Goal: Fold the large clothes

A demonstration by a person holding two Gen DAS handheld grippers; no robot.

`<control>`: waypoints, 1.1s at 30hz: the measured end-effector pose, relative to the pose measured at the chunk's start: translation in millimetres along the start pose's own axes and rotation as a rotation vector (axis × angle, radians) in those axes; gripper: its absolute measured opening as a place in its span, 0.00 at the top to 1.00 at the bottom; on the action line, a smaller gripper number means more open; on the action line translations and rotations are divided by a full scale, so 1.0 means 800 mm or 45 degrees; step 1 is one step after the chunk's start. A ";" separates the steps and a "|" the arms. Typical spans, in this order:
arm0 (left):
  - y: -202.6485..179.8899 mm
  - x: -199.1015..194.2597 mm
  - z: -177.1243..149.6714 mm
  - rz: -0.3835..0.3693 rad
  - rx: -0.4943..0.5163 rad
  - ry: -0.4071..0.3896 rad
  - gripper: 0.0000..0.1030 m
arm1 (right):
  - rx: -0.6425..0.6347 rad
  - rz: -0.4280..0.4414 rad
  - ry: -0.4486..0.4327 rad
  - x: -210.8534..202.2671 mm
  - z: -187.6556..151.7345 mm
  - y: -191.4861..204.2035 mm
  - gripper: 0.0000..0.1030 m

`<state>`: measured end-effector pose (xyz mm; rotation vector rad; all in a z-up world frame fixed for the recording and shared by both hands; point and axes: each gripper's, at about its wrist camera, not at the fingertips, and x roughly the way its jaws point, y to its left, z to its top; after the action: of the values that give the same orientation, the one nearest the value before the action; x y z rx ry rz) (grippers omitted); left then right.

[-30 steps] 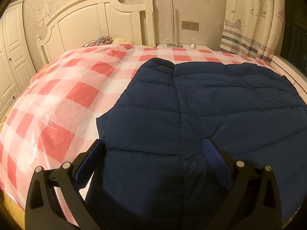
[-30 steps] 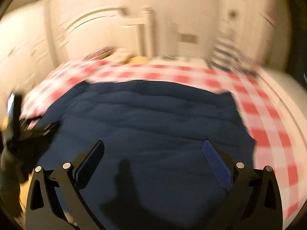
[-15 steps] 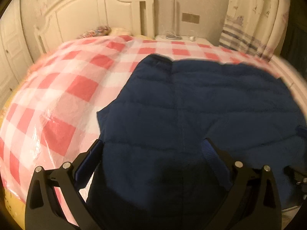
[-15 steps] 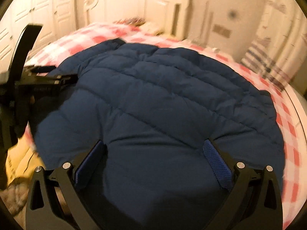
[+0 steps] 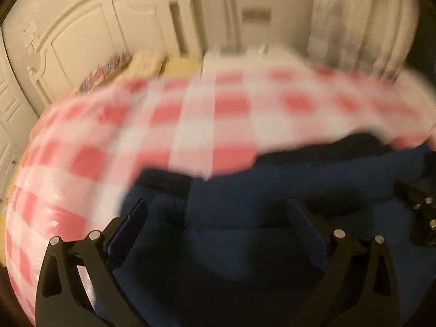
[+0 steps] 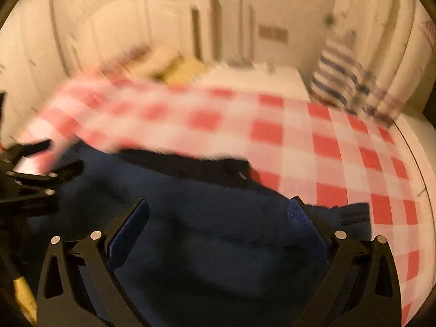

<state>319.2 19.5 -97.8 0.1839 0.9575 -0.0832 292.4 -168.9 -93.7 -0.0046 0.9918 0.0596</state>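
Right, my navy padded jacket [image 5: 272,212] lies bunched at the near edge of the bed, on the red-and-white checked cover [image 5: 190,120]. I have my left gripper [image 5: 218,223] and right gripper [image 6: 218,223] over the dark fabric, both with jaws spread wide and holding nothing. Beyond stand a white headboard [image 5: 90,35] and striped curtain [image 6: 340,70], badly blurred.

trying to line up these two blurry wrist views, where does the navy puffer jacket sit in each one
Left wrist: the navy puffer jacket fills the lower centre and right, under the open left gripper.
Right wrist: the jacket fills the lower left and centre, under the open right gripper.
Shared landmark: the red-and-white checked bed cover behind the jacket in both.
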 end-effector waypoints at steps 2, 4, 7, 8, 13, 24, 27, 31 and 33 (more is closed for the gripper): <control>0.016 0.003 -0.004 -0.079 -0.098 -0.009 0.02 | 0.037 0.035 -0.006 0.003 0.000 -0.006 0.04; 0.017 0.003 -0.007 -0.073 -0.104 -0.027 0.02 | 0.036 0.044 0.007 0.006 -0.001 -0.007 0.04; 0.014 0.005 -0.008 -0.052 -0.089 -0.034 0.02 | 0.054 0.069 0.002 0.006 -0.004 -0.011 0.04; 0.013 0.004 -0.010 -0.047 -0.087 -0.037 0.02 | 0.056 0.070 -0.001 0.006 -0.005 -0.011 0.04; 0.015 0.002 -0.012 -0.052 -0.091 -0.043 0.02 | 0.067 0.100 -0.010 0.009 -0.001 -0.015 0.04; 0.016 -0.001 -0.011 -0.048 -0.090 -0.051 0.02 | 0.060 0.067 -0.040 -0.084 -0.094 -0.052 0.04; 0.016 -0.002 -0.011 -0.044 -0.088 -0.053 0.02 | 0.061 0.115 -0.099 -0.089 -0.114 -0.061 0.04; 0.017 -0.002 -0.010 -0.034 -0.085 -0.056 0.02 | 0.101 0.056 -0.128 -0.114 -0.122 -0.064 0.05; 0.018 -0.003 -0.010 -0.040 -0.089 -0.053 0.02 | 0.101 0.095 -0.161 -0.125 -0.136 -0.068 0.05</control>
<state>313.8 34.9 -99.0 0.1021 0.9206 -0.0822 149.9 -231.7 -70.6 0.1077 0.8670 0.0879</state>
